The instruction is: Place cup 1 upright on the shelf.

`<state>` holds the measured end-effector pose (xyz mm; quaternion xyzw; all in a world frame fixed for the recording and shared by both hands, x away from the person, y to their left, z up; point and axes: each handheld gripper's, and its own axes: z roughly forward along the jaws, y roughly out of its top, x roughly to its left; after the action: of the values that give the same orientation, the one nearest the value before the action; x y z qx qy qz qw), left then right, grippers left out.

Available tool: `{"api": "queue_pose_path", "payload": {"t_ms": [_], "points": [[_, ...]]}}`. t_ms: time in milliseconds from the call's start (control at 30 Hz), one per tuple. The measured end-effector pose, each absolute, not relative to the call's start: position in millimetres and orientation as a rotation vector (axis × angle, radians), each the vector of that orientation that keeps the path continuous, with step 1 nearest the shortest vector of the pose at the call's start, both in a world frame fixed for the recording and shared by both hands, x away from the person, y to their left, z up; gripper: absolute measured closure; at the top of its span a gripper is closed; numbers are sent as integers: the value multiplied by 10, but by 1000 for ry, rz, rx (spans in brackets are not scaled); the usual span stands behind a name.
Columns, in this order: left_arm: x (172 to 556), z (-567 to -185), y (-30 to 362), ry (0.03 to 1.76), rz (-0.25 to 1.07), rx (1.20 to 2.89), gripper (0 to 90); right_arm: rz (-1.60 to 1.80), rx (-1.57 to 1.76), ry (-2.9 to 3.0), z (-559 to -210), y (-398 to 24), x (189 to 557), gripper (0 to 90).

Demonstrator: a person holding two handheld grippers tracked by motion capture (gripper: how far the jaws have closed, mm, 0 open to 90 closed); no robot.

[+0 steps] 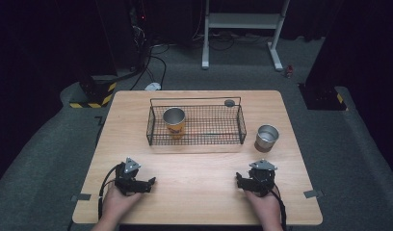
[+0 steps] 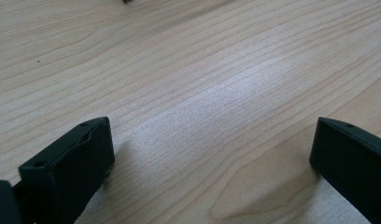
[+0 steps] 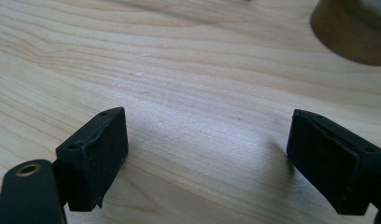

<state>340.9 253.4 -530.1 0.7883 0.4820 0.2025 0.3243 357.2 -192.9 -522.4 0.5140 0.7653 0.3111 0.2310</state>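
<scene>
Wooden table [image 1: 199, 192] carries both grippers at rest; left gripper [image 1: 151, 182] and right gripper [image 1: 238, 179] stand wide open, empty. Orange can [image 1: 174, 122] sits in wire basket [image 1: 195, 126] (left end); brown can [image 1: 266, 138] stands just outside, likely next: reach, close, lift.

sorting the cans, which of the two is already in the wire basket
The orange-labelled can stands upright in the left end of the wire basket. The brown-labelled can stands on the bare table, right of the basket.
</scene>
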Motion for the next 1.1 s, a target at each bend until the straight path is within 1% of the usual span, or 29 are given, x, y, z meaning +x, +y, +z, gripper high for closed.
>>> {"api": "queue_pose_path", "payload": {"t_ms": [100,367,800,1100], "points": [[3418,-5302,2513,1289,551,2051,1,889,1414,2083,-5174,-1983,3564,133],[3446,-5300,2499,1288,563,2056,3,941,1401,2050,-5090,-2109,3579,135],[3449,-5307,2464,1306,554,2038,8,970,1425,1974,-5007,-2325,3667,126],[3459,-5307,2443,1314,556,2036,2,965,1419,1945,-4975,-2390,3760,122]]}}
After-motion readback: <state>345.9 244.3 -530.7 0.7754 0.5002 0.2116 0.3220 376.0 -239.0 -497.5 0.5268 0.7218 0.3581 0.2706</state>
